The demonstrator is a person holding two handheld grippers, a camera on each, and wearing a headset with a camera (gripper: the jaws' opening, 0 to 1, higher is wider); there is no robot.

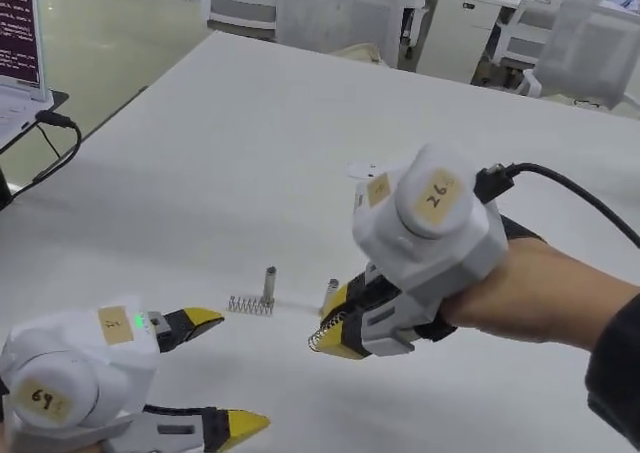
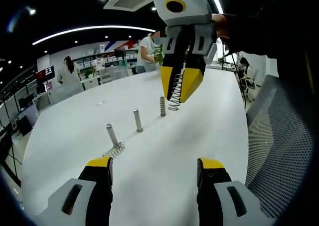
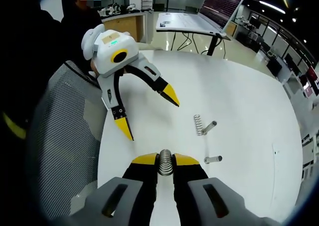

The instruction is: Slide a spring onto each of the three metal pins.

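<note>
Three metal pins stand in a row on the white table: a bare near pin, a bare middle pin, and a far pin with a spring on it. A loose spring lies flat beside the near pin. My right gripper hangs just above the pins, shut on another spring whose end sticks out below its yellow tips. My left gripper stands open near the table's front edge, with nothing between its jaws, and points at the pins.
The white table stretches far behind the pins. A small pale scrap lies further back. A laptop with a cable stands on a side desk to the left. Mesh chairs line the far edge.
</note>
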